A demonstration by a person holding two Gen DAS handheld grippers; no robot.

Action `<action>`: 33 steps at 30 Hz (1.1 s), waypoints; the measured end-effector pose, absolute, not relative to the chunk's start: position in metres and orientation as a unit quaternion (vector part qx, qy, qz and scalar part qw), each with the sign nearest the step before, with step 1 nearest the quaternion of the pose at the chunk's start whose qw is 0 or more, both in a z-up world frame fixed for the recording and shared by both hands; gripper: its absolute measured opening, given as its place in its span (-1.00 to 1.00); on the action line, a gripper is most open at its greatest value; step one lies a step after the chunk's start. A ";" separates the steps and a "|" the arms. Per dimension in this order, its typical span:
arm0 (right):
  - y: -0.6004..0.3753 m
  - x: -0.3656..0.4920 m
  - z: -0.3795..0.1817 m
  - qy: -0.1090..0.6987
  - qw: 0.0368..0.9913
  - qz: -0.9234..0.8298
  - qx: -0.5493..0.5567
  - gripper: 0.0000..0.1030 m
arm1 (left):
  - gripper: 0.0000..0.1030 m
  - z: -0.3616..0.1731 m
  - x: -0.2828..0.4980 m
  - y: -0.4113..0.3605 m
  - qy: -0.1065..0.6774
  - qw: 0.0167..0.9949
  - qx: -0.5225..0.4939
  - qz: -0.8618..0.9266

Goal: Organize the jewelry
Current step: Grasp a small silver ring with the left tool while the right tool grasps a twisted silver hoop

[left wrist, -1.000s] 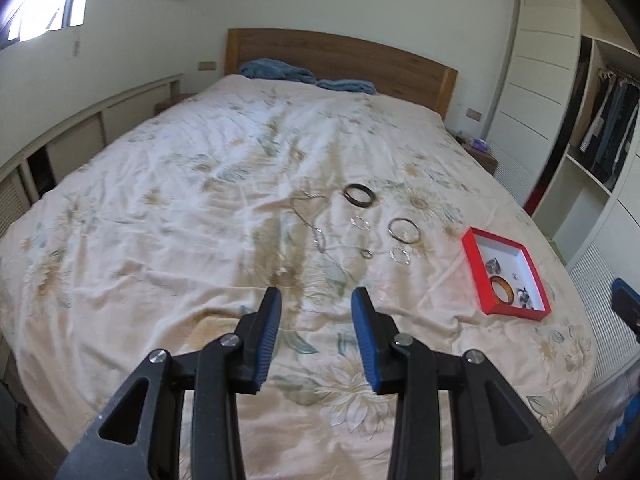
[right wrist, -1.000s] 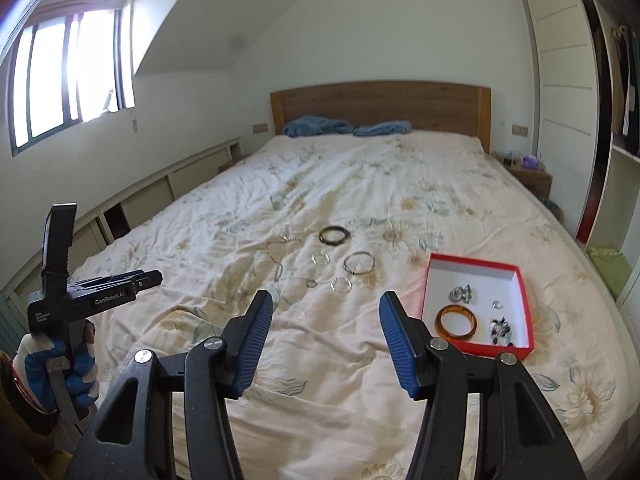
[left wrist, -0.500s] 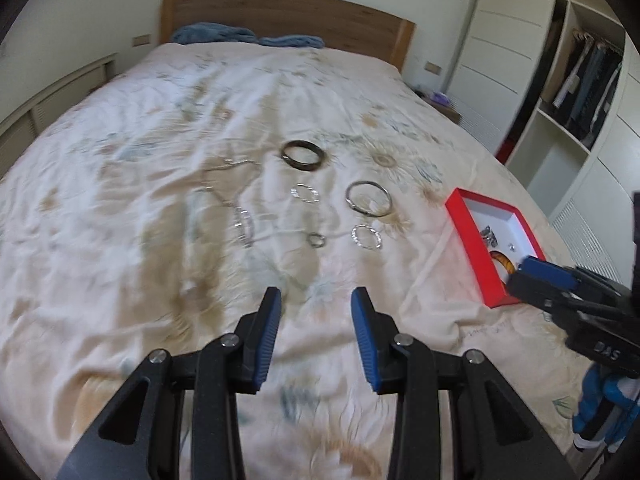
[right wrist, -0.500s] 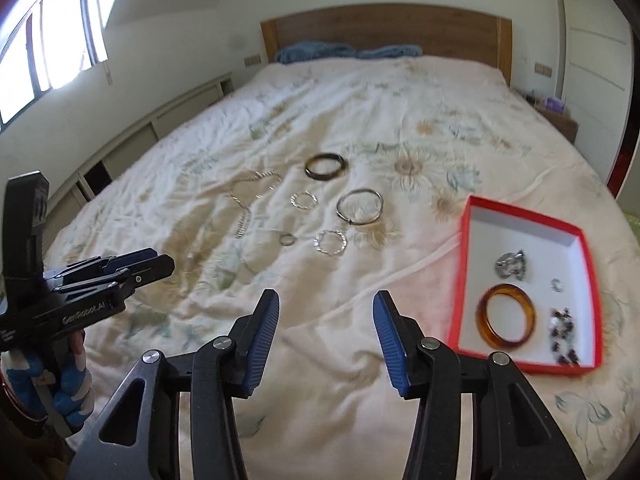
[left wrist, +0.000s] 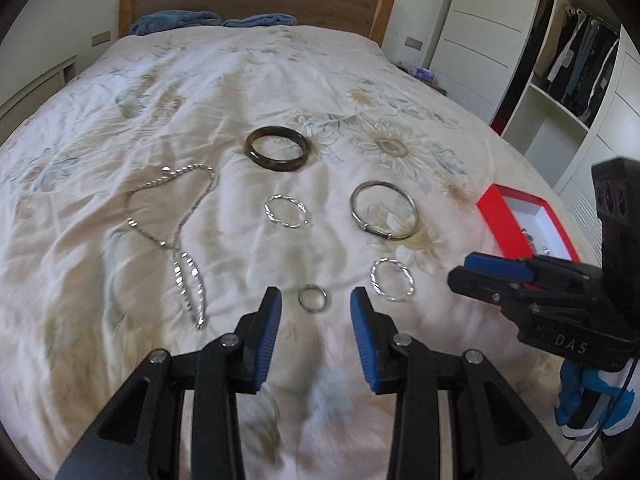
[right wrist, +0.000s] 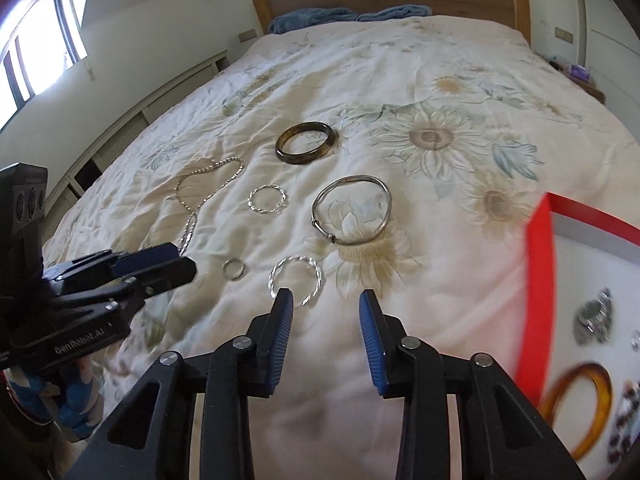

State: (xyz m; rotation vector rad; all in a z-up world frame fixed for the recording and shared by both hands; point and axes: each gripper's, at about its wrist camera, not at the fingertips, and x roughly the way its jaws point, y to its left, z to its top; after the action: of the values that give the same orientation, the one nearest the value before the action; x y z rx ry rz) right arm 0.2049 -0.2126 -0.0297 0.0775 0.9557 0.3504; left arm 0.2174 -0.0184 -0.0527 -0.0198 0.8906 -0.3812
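Note:
Loose jewelry lies on the floral bedspread. My left gripper (left wrist: 316, 300) is open and empty, with a small silver ring (left wrist: 314, 298) just beyond its tips. My right gripper (right wrist: 326, 298) is open and empty, its left fingertip at the near edge of a twisted silver hoop (right wrist: 296, 275). Farther off lie a silver bangle (right wrist: 351, 210), a second twisted hoop (right wrist: 267, 199), a dark brown bangle (right wrist: 305, 143) and a silver chain necklace (left wrist: 176, 216). The red jewelry box (right wrist: 540, 280) at the right holds an amber bangle (right wrist: 580, 408) and small pieces.
The wooden headboard (left wrist: 256, 0) and blue pillows (left wrist: 176, 22) are at the far end. A white wardrobe with open shelves (left wrist: 560, 60) stands to the right of the bed. Low wall cabinets (right wrist: 160, 108) run along the left side under the window.
Both grippers have moved forward and down toward the jewelry. The pieces now look much closer. The right gripper's jaws have narrowed a little. Nothing has been picked up.

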 end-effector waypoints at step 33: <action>-0.191 0.245 -0.082 0.473 0.861 0.187 -0.015 -0.68 | -0.82 -0.105 0.243 -0.010 0.439 0.877 -0.030 -0.193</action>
State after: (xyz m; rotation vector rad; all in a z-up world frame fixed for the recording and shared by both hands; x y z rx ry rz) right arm 0.2450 -0.1912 -0.0819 -0.0304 0.9930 0.3926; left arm 0.2429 -0.0097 -0.1049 -0.0620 0.9159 -0.4027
